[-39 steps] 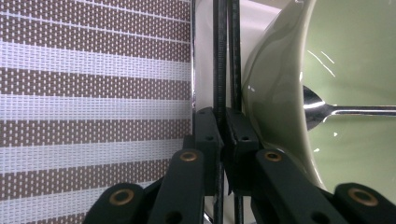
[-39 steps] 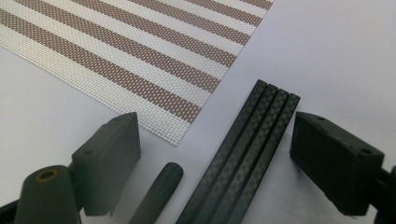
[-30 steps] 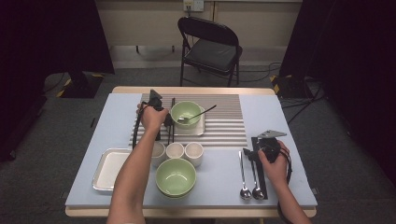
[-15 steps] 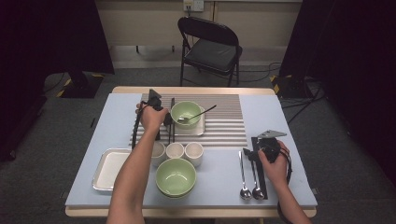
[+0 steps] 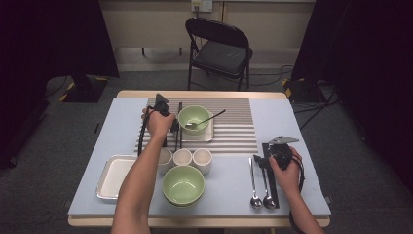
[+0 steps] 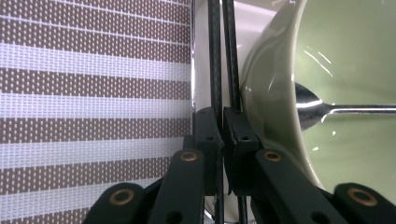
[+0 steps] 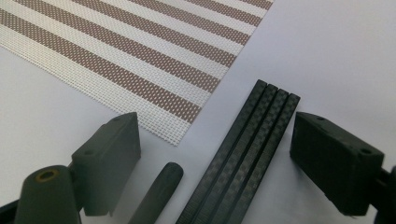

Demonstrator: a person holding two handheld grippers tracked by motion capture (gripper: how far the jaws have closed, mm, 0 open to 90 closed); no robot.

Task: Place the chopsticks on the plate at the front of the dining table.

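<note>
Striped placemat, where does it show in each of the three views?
High view: striped placemat at the table's far middle, under the small green bowl.
Left gripper view: striped placemat left half, small green bowl right.
Right gripper view: striped placemat upper left, its corner beside the black chopsticks.
Landmarks: that bowl; black chopsticks off its near right corner, high view.

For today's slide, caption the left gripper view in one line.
Left gripper shut on one black chopstick beside a green bowl holding a spoon.
</note>
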